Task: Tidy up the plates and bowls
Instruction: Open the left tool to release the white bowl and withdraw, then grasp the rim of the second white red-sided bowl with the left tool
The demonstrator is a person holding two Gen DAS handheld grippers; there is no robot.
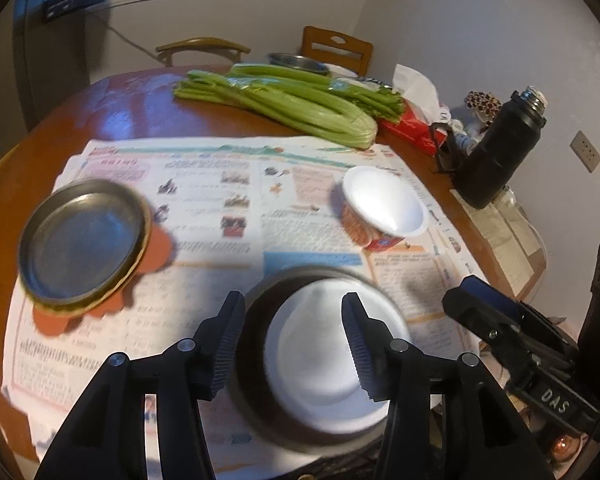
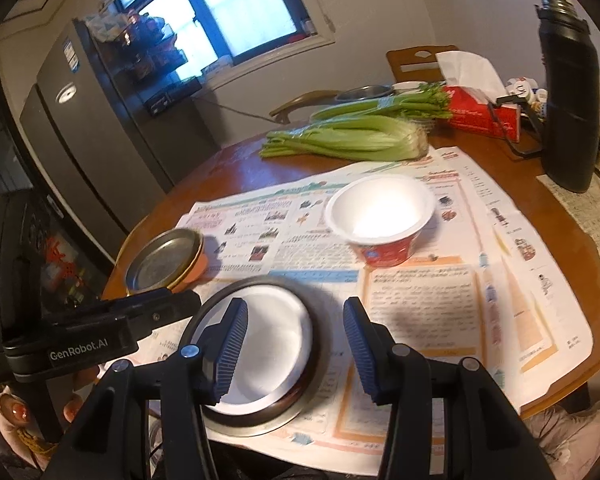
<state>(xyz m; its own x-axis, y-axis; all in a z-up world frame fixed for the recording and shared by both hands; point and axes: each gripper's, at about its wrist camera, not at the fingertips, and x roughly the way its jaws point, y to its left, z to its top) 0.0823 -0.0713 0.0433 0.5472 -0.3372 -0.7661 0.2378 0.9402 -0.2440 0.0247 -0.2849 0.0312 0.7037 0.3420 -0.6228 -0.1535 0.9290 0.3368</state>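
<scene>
Both grippers, left gripper (image 1: 292,344) and right gripper (image 2: 296,348), hang parted and empty above the white plate nested in a steel dish (image 2: 260,420); beyond it, the white paper bowl (image 2: 380,216) likely stacks next.

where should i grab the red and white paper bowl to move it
Take the paper bowl by its rolled white rim, one jaw inside and one outside the wall, coming down from above on the near side. It stands upright and open with nothing visible inside, its sides taper downward, and its mouth looks too wide to span. That near side has only bare newspaper.
</scene>
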